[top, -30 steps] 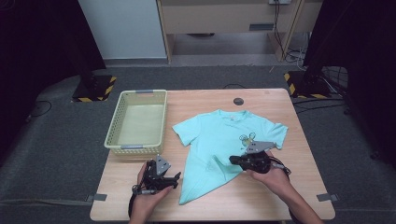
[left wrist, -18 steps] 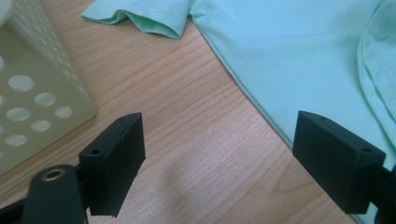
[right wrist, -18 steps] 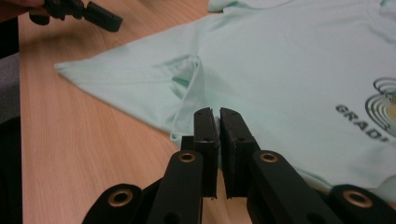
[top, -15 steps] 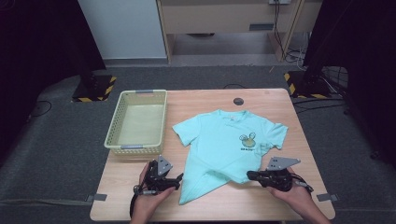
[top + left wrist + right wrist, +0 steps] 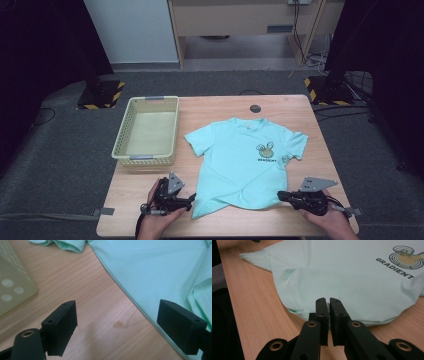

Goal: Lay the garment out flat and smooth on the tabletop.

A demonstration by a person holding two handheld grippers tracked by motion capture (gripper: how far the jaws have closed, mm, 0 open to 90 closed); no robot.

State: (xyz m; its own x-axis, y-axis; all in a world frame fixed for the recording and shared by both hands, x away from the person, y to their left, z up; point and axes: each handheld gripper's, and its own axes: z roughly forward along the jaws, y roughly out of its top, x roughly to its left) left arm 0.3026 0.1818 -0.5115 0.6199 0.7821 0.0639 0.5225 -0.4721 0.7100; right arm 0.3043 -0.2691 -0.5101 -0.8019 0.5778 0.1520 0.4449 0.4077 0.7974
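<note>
Right gripper (image 5: 283, 195) low, level, clamped on t-shirt (image 5: 245, 155) hem; left gripper (image 5: 189, 201) jaws wide, beside hem.

Table (image 5: 300, 107): bears everything listed here.

Basket (image 5: 120, 150): on the table's left part, toward the far side, its long side running front to back. Just left of the T-shirt, apart from it.

T-shirt (image 5: 240, 160): flat at the table's middle, collar toward the far edge, hem toward the near edge. One sleeve points at the basket, the other at the table's right edge.

Round disc (image 5: 255, 108): on the table behind the collar, near the far edge.

Left gripper (image 5: 189, 201): at the near edge, in front of the basket, just left of the hem's left corner.

Right gripper (image 5: 281, 195): at the near edge, at the hem's right corner.
</note>
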